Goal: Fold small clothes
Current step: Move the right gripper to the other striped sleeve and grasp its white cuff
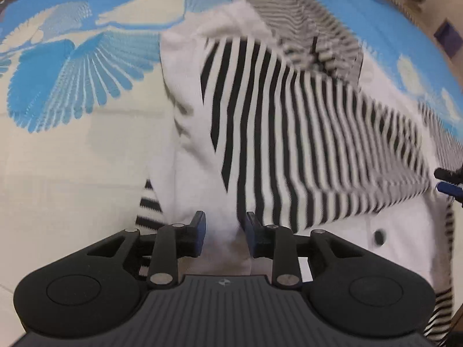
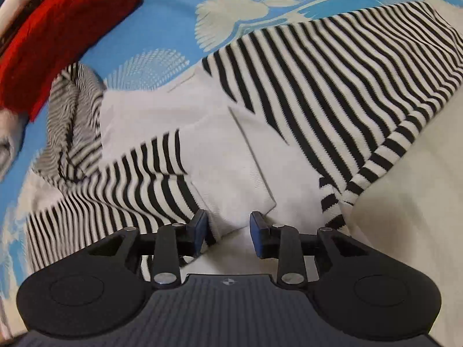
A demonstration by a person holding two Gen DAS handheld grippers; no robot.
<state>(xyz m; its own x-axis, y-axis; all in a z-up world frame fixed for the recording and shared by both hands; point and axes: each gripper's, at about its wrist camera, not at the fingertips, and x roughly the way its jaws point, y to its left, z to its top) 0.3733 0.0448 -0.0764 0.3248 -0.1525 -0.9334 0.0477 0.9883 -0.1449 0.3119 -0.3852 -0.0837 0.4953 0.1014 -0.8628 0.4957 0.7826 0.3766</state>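
Left wrist view: I am seeing the striped garment (image 1: pixel 289 133) lying on the blue-and-cream bedspread (image 1: pixel 58 86), spreading ahead and to the right of my left gripper (image 1: pixel 225 237), whose fingers are standing parted, with a white fold of it between them.

Right wrist view: my right gripper (image 2: pixel 227 235) is likewise standing released, the garment's white panel (image 2: pixel 231 156) lying just ahead between its fingers. A red cloth (image 2: pixel 58 29) is sitting far left.
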